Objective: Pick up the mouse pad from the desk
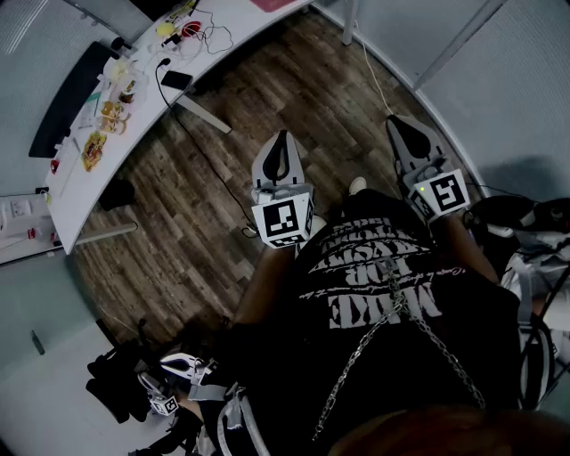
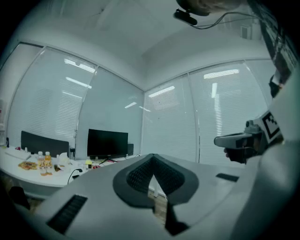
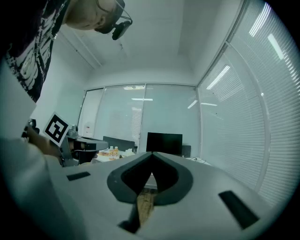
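Your grey left gripper (image 1: 283, 142) and grey right gripper (image 1: 398, 126) are level, jaws pressed together on nothing. The mouse pad cannot be identified for certain. A flat pink piece (image 1: 272, 4) at the far end of the curved white desk (image 1: 85, 183), well apart from you, may be it. Step in hand: approach. Next you should walk over, confirm the pad and part the jaws.

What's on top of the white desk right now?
On the desk: a black monitor, drink bottles, snack packets, a small flat black item and cables. What lies behind the monitor is covered, and I can't pick out a mouse pad for sure.
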### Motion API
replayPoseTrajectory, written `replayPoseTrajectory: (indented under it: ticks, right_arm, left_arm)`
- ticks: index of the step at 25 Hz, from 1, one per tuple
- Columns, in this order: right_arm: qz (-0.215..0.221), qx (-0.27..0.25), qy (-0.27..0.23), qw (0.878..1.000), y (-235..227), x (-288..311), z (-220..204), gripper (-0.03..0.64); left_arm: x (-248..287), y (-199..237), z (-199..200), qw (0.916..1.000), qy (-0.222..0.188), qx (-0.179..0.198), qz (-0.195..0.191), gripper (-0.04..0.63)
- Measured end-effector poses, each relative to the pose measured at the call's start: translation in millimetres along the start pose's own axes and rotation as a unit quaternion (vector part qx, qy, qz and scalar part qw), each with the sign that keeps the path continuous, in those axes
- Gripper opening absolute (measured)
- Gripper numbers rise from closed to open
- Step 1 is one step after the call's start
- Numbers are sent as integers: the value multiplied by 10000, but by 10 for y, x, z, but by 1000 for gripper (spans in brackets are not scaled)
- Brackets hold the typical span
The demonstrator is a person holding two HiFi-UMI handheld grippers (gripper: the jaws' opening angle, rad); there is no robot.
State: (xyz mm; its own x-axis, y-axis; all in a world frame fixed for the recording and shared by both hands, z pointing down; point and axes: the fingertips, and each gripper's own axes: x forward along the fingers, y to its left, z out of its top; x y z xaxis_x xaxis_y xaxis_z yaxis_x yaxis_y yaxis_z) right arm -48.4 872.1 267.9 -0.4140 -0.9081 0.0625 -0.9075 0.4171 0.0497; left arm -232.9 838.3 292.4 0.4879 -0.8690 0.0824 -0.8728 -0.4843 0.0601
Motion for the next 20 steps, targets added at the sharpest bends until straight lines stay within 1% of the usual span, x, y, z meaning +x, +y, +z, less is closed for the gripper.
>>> replayPoseTrajectory:
  ticks: [2, 4, 6, 8, 10, 12, 14, 18, 20]
  right_arm:
    - [-17, -52, -57, 10000, -90, 83, -33, -2]
    - [-3, -89, -54, 9999, -154, 171, -98, -2]
    - [45, -116, -5, 9999, -203, 261, -168, -1]
    - [72, -131, 54, 9999, -289, 344, -203, -1]
    - [84, -162, 176, 9997, -440, 441, -249, -2]
    - [152, -103, 211, 9996, -614, 550, -299, -1]
    - [242, 8, 106, 9996, -796, 653, -293, 0]
    - [421, 9, -163, 9990, -1222, 879, -155, 0]
    - [487, 13, -353, 9982, -1409, 950, -62, 0]
  left_arm:
    - [169, 27, 19, 9996, -158, 215, -8, 5]
    - [295, 89, -11, 9995, -190, 244, 56, 5]
    - [397, 165, -92, 9998, -74, 112, 151, 5]
    - [540, 192, -202, 9997, 167, -61, 192, 5]
    - [744, 153, -313, 9987, 430, -211, 159, 5]
    - [969, 60, -365, 9982, 533, -251, 82, 5]
    - [1186, -69, -347, 9984, 514, -217, -3, 5]
    - [1695, -268, -210, 9990, 440, 56, -59, 5]
    - [1921, -343, -116, 9994, 355, 37, -34, 5]
